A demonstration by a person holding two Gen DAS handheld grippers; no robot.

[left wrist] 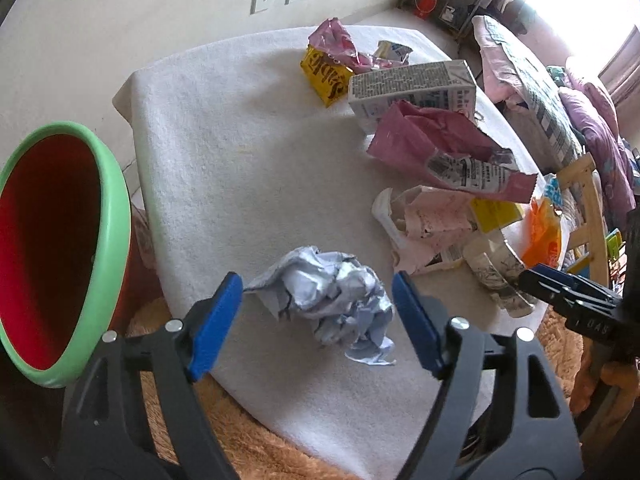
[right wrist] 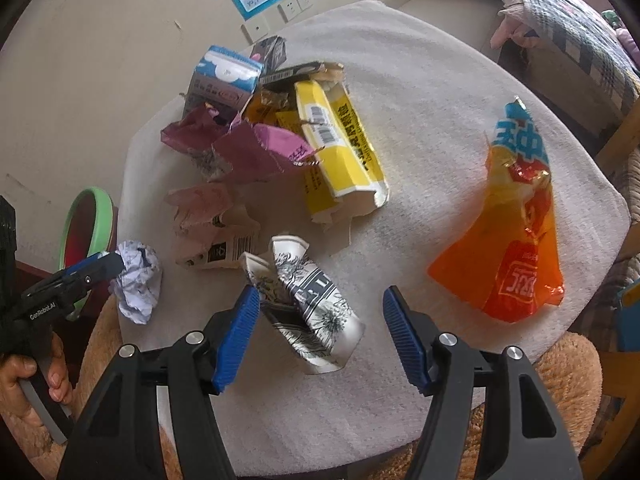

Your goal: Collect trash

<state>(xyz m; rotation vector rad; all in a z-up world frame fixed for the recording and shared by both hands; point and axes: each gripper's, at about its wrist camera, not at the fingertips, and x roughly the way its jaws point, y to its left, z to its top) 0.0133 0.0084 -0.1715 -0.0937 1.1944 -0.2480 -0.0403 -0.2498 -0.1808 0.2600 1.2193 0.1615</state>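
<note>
Left wrist view shows the left gripper [left wrist: 318, 322] tilted steeply down, spread either side of the crumpled paper ball [left wrist: 326, 298] lying untouched on the bench [left wrist: 224, 152] beside the green-rimmed bin [left wrist: 60, 252].

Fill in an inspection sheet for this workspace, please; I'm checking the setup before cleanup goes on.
Surface: white cloth over the table, bare on its left.
Job's things: crumpled paper ball; crushed printed cup; orange snack bag; bin beside the table.
Clutter: cartons and wrappers heaped at the back.
Grippers: left gripper open, straddling the ball; right gripper open around the cup.
Cables: nothing seen.
Surroundings: wall sockets, posters, bedding.
</note>
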